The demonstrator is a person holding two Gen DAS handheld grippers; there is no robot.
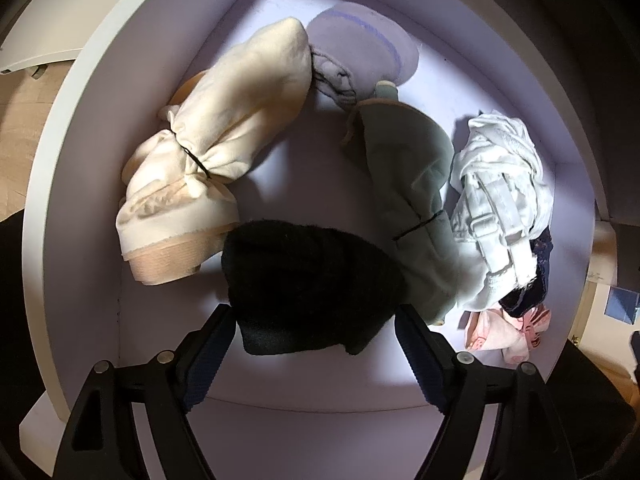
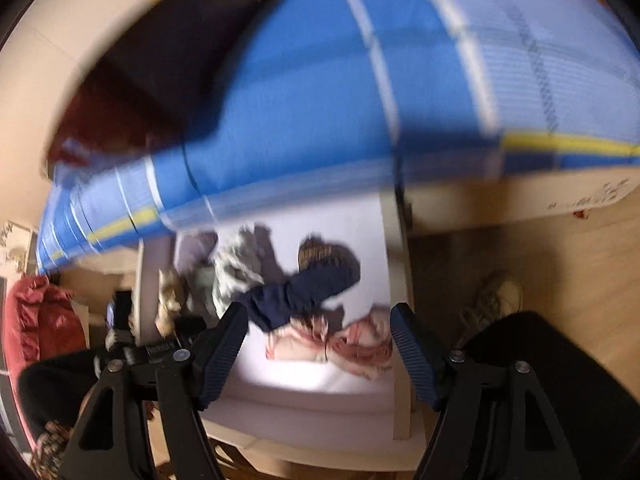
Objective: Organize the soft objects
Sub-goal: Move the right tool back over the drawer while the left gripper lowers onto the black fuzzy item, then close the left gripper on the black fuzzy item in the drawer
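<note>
White drawer floor (image 1: 432,84) is under me, near a blue checked bed (image 2: 320,92). My left gripper (image 1: 316,320) stands wide around a black fuzzy bundle (image 1: 308,284); I can't tell if it squeezes. My right gripper (image 2: 320,332) is wide and holds nothing, over a pink bundle (image 2: 332,344). Cream roll (image 1: 224,120) and green roll (image 1: 408,184) lie tidy. White bra (image 1: 496,200) at right looks unsorted.
</note>
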